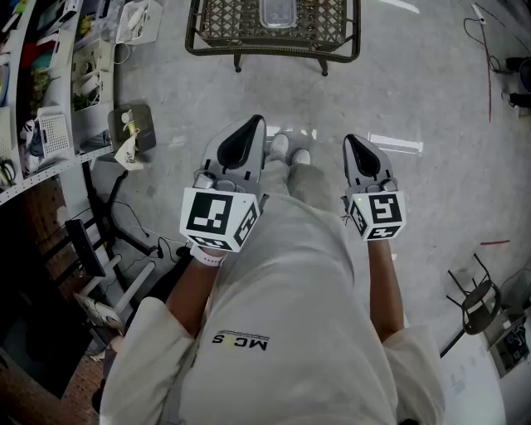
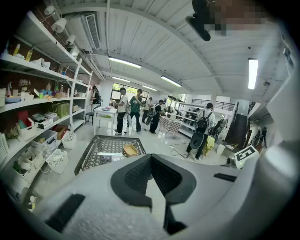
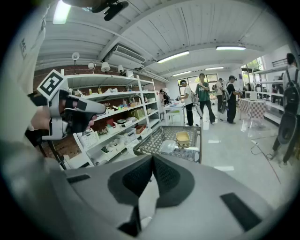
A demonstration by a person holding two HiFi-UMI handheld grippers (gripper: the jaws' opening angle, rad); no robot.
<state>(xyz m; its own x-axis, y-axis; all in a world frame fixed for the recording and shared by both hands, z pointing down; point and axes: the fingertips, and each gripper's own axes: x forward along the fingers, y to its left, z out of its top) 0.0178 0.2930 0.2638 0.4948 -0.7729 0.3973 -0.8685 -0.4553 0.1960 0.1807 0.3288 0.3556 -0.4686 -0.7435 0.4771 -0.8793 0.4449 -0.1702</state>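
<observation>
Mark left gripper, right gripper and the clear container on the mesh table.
left gripper (image 1: pixel 255 123), head view, closed jaw tips.
right gripper (image 1: pixel 350 140), head view, closed jaw tips.
clear container (image 1: pixel 276 13), head view, its middle.

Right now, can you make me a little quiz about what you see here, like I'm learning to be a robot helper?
1. True or false: the left gripper holds a cup.
2. Pick one: what lies on the mesh table ahead of the person? A) a clear container B) a football C) a teddy bear
3. Fill in: the jaws of the right gripper are ___ (together or apart).

Key: 1 false, it holds nothing. 2 A. 3 together.
</observation>
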